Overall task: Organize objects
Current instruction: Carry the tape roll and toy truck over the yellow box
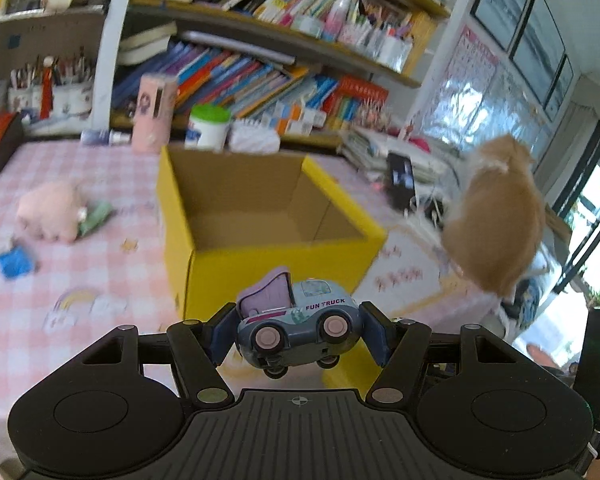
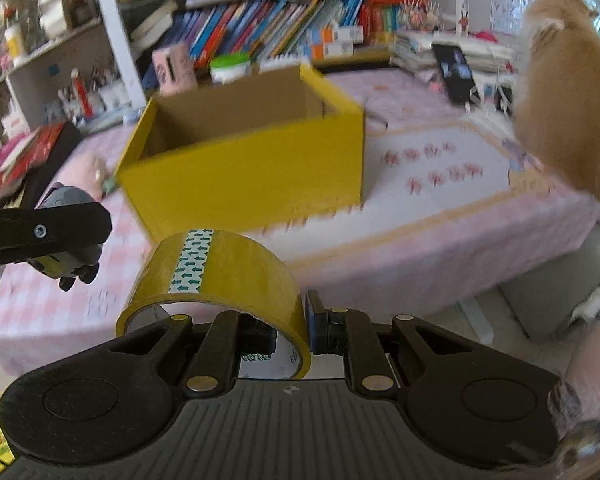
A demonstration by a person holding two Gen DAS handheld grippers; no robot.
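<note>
Take the box (image 1: 260, 216) as your landmark: it stands open-topped on the bench (image 1: 60, 280), yellow outside, bare cardboard inside, and nothing shows in the part of its floor you can see. It lies straight ahead of both grippers and a little below them, so the coming move, as I judge it, is a carry forward over the near wall and a drop inside.

Past the box's right side a cat (image 1: 496, 216) sits on the bench edge, near but not touching the box. Keep your right hand's path clear of it.

Your right gripper (image 2: 306, 330) is clenched on the wall of the tape (image 2: 220, 280), one finger inside the ring and one outside. The roll hangs this side of the box's near wall, its hole facing back toward you and left, its axis running roughly along the gripper's line.

Your left gripper (image 1: 298, 330) grasps the truck (image 1: 296, 320) end to end, so the truck's long axis runs across between the fingers, side-on to you, wheels tipped down and toward the camera. It sits just short of the box's near corner, and looks the nearer of the two.

Left of the box, well apart, a pink plush (image 1: 52, 212) and a small blue thing (image 1: 16, 262) lie on the bench, not yet collected.
</note>
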